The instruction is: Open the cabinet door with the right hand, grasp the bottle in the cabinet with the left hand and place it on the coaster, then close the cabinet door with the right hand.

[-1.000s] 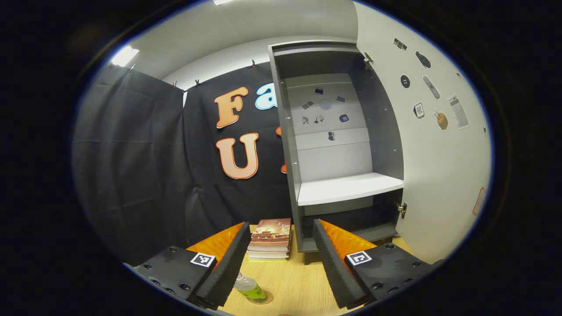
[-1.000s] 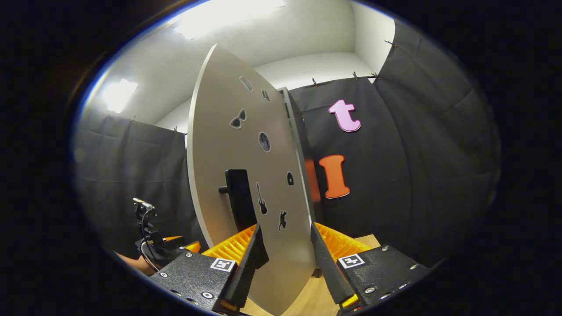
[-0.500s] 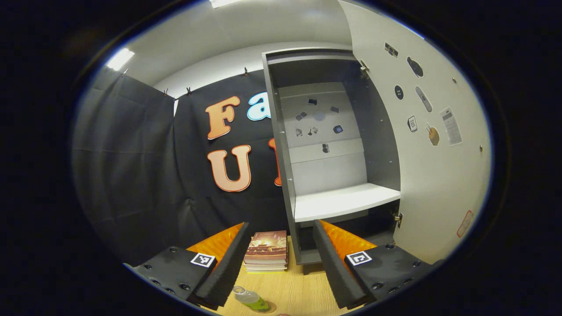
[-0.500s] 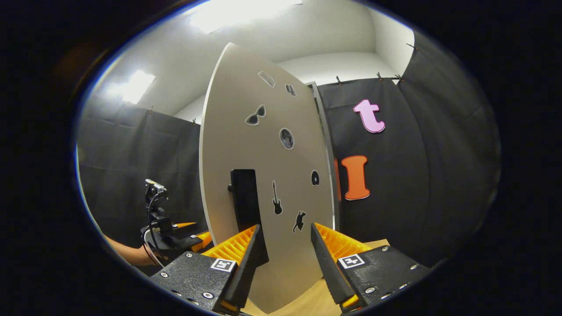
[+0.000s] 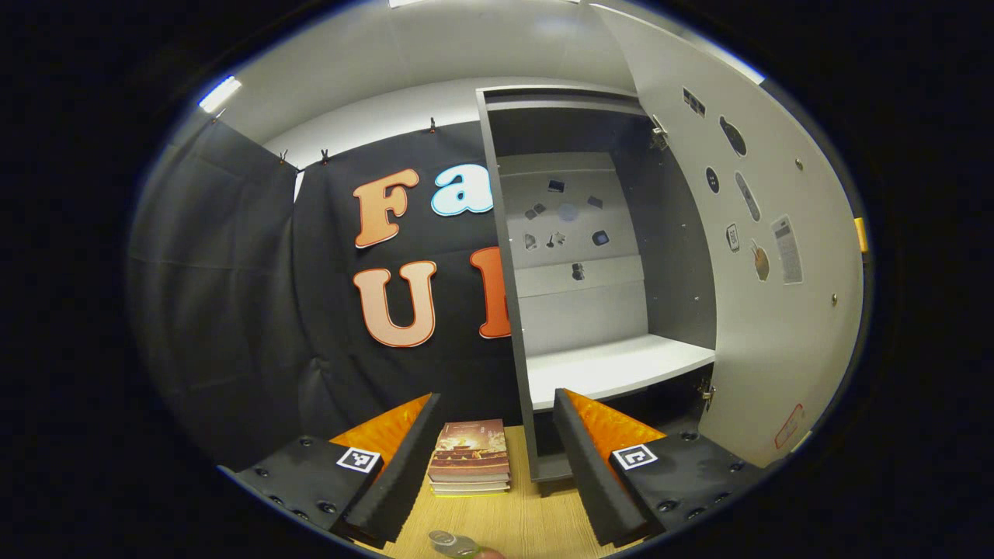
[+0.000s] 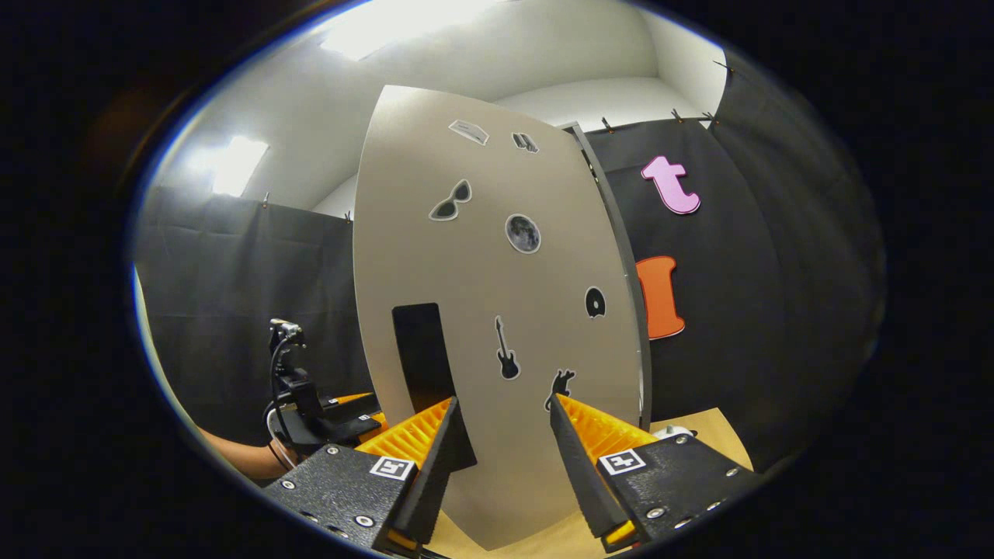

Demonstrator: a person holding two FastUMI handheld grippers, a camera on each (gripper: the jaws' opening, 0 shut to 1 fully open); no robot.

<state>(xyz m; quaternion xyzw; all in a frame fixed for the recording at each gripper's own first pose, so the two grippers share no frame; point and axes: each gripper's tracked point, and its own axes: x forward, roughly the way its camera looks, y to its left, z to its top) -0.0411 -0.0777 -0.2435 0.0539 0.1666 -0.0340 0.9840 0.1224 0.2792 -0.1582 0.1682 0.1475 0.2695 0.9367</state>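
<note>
Closing stiff, light cabinet door (image 6: 497, 326) by dark handle (image 6: 423, 357); both tongs (image 6: 501, 466) (image 5: 493, 466) gaping open, gripping nothing.

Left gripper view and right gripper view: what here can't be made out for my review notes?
- Clear plastic bottle: left gripper view, cut off by the bottom edge; whether it sits on a coaster can't be told.
- Grey cabinet's lower compartment: left gripper view, dark and partly behind the left gripper.
- Black door handle: right gripper view, lower end behind the right gripper.
- Small stickers on the white cabinet door: too small to read.
</note>
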